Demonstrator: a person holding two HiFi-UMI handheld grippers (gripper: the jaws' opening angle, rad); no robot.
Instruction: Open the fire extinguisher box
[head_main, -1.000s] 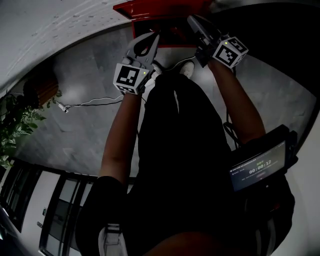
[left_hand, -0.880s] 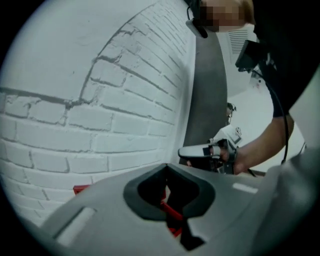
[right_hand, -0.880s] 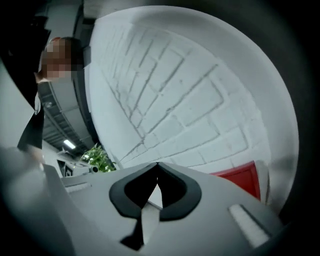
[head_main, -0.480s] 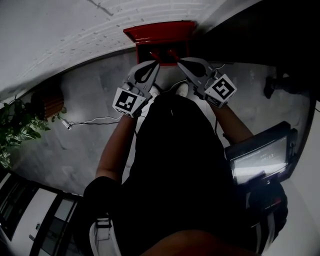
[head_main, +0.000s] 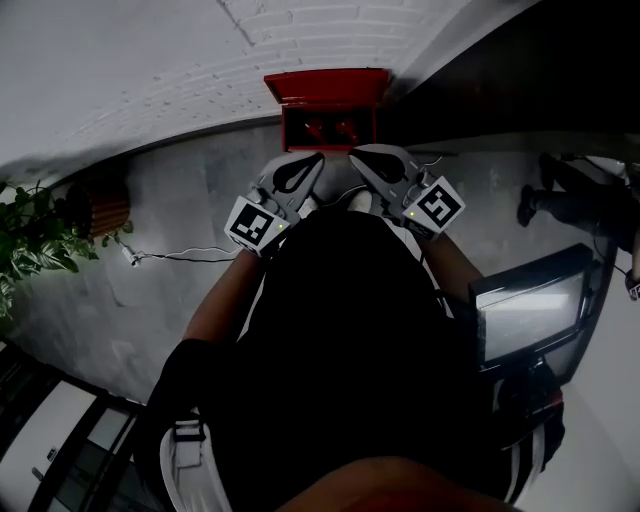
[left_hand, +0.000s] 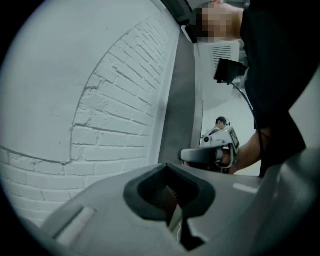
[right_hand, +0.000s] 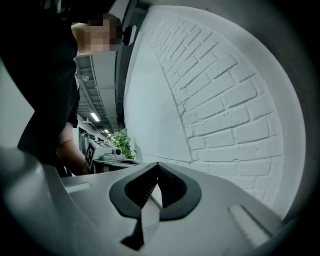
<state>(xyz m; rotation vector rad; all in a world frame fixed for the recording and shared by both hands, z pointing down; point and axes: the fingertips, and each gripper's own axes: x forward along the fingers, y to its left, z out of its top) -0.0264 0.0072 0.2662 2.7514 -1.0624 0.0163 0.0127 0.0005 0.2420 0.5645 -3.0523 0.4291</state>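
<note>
The red fire extinguisher box (head_main: 325, 84) stands on the floor against the white brick wall (head_main: 150, 60). Below its red top a dark inside with red shapes (head_main: 330, 128) shows; I cannot tell how its door stands. My left gripper (head_main: 316, 160) and right gripper (head_main: 355, 157) hover side by side just short of the box, touching nothing. Both are shut with nothing between the jaws. The left gripper (left_hand: 168, 166) faces the brick wall with the right gripper (left_hand: 212, 154) beside it. In the right gripper view the jaws of the right gripper (right_hand: 157, 166) are also pressed together.
A potted plant (head_main: 25, 240) and a brown slatted object (head_main: 105, 212) stand at the left on the grey floor (head_main: 180, 180). A white cable (head_main: 180, 255) lies near them. A screen device (head_main: 525, 315) hangs at my right side. A dark shape (head_main: 550, 200) lies at far right.
Both grippers have drawn back from the box toward my body. The right gripper has come down and left, level with the left one. The box now shows fully in view.
</note>
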